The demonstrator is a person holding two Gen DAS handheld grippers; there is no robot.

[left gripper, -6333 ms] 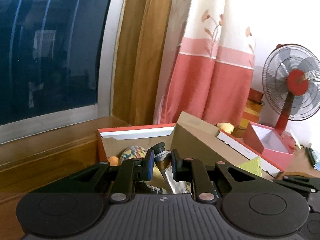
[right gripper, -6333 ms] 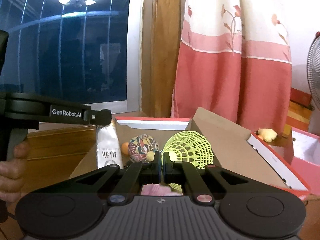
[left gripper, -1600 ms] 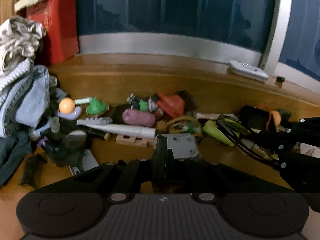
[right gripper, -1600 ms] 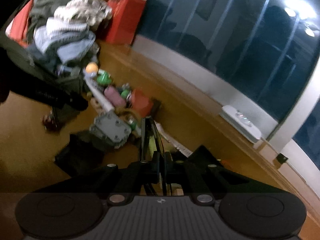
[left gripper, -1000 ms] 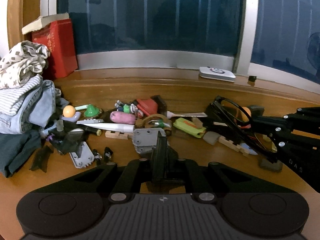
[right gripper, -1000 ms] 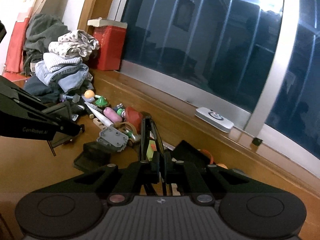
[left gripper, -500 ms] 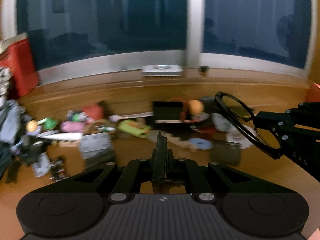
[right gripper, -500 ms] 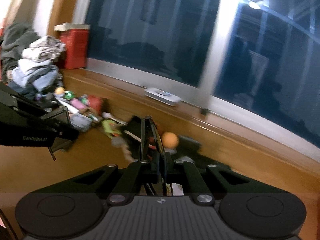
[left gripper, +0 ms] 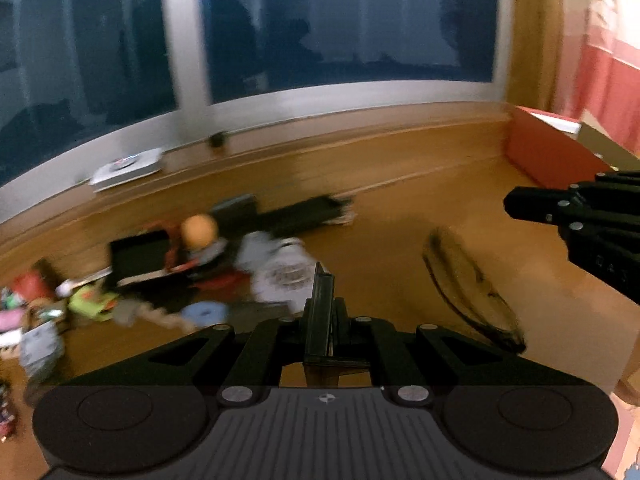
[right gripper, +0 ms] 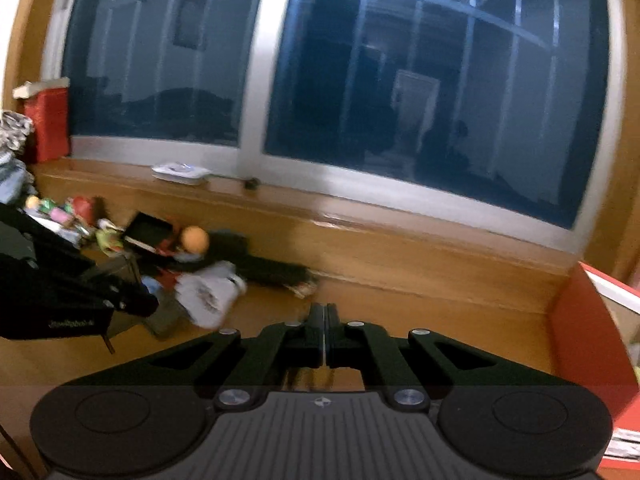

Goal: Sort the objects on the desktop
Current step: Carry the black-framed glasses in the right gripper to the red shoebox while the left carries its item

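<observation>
My left gripper is shut on a black flat case that stands on edge between its fingers. In the right wrist view that gripper comes in from the left with the case. My right gripper has its jaws pressed together, and nothing sticks out ahead of them. Dark-framed glasses show as a blur below and left of the right gripper, apart from its tip. I cannot tell whether they are in the air or on the wood. Mixed small objects with an orange ball lie at the left.
A red open box stands at the right end of the wooden top. A white flat device lies on the window sill. Folded clothes and a red carton stand far left.
Both views have swung to the right, bringing the red open box into sight. The glasses no longer stand up between the right fingers. The left gripper still holds the black case.
</observation>
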